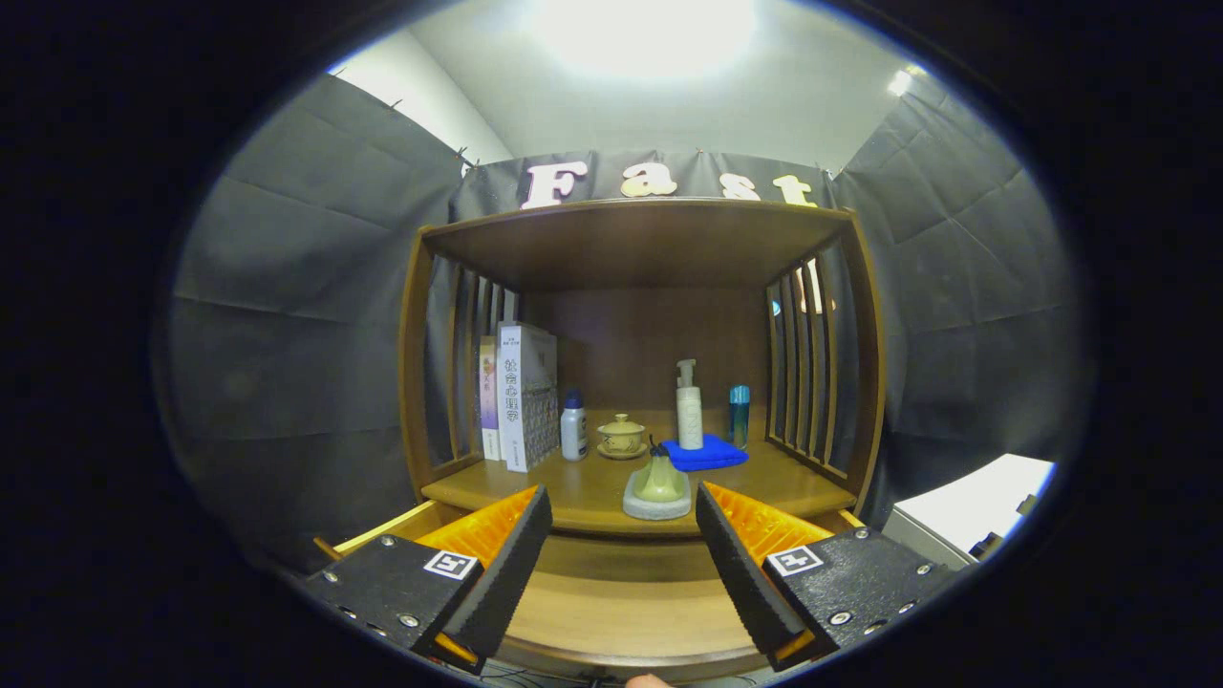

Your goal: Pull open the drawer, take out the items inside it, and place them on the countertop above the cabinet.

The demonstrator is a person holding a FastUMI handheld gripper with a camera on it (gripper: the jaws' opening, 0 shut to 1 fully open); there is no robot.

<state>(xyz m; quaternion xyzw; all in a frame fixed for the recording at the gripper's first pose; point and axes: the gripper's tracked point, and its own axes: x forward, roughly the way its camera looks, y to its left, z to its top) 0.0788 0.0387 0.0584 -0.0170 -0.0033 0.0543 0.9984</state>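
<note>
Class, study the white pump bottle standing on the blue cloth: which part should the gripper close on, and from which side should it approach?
Grip the white pump bottle round its straight body, below the narrow pump head. It stands upright on the blue cloth, so come level from the open front, passing the green item on its grey base. The gripper is open, holding nothing.

Two books (pixel 524 397), three bottles (pixel 689 405), one teacup (pixel 622 436).

Wooden drawer (pixel 611 612) pulled open below the countertop (pixel 592 492); inside seemingly bare; claw (pixel 623 545) fingers apart
</note>
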